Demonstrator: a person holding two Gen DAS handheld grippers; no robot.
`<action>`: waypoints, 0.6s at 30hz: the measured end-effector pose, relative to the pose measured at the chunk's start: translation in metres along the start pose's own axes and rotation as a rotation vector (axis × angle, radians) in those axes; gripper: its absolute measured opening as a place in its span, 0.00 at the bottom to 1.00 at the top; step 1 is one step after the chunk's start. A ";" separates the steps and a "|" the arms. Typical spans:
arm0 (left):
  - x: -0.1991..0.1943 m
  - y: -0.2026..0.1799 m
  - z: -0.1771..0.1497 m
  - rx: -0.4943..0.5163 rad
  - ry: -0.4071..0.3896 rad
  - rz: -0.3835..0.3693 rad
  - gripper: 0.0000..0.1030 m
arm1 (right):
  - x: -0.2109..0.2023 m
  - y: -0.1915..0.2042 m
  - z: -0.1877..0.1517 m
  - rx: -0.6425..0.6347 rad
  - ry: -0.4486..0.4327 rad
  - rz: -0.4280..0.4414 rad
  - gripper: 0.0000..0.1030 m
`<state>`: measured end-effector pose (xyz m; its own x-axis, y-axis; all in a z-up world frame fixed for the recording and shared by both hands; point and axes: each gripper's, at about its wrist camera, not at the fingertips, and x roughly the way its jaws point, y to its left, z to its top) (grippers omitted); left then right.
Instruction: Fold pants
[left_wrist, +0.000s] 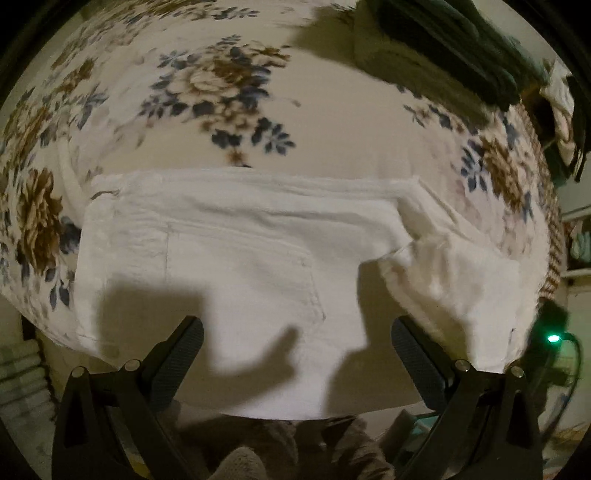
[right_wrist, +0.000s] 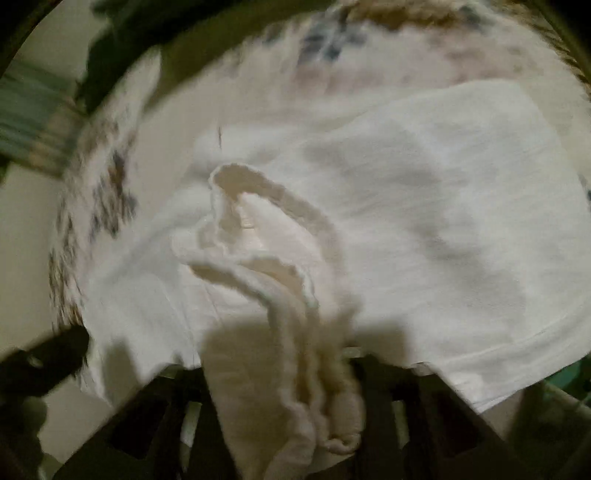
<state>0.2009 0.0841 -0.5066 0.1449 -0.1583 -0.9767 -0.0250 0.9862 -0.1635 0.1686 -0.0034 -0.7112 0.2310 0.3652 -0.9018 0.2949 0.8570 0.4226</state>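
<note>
White pants lie folded on floral bedspread, back pocket up, near edge overhanging.

Left gripper: jaws apart, empty, above pants.

Right gripper: fingers hidden under bunched hem; jaw state cannot be told. Hem drapes between fingers.

Risks:
- Hem snags on right fingers during withdrawal; fold drags open.
- Hem lands crumpled; fold uneven.
- Overhanging edge slips off bedspread.

I see a floral blanket covering the bed, dim warm light throwing hard shadows, dark clothes heaped at its far right corner.
</note>
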 end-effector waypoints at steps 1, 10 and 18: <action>0.000 0.001 0.001 -0.010 -0.003 -0.015 1.00 | -0.006 0.002 -0.001 -0.015 0.007 0.030 0.60; 0.030 -0.035 0.003 -0.041 0.059 -0.200 1.00 | -0.092 -0.070 -0.012 0.135 -0.069 0.117 0.70; 0.090 -0.084 0.000 0.088 0.075 -0.097 0.13 | -0.097 -0.147 -0.006 0.269 -0.058 -0.017 0.70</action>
<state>0.2160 -0.0131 -0.5807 0.0681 -0.2530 -0.9651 0.0730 0.9660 -0.2481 0.0975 -0.1631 -0.6866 0.2745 0.3236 -0.9055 0.5330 0.7326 0.4234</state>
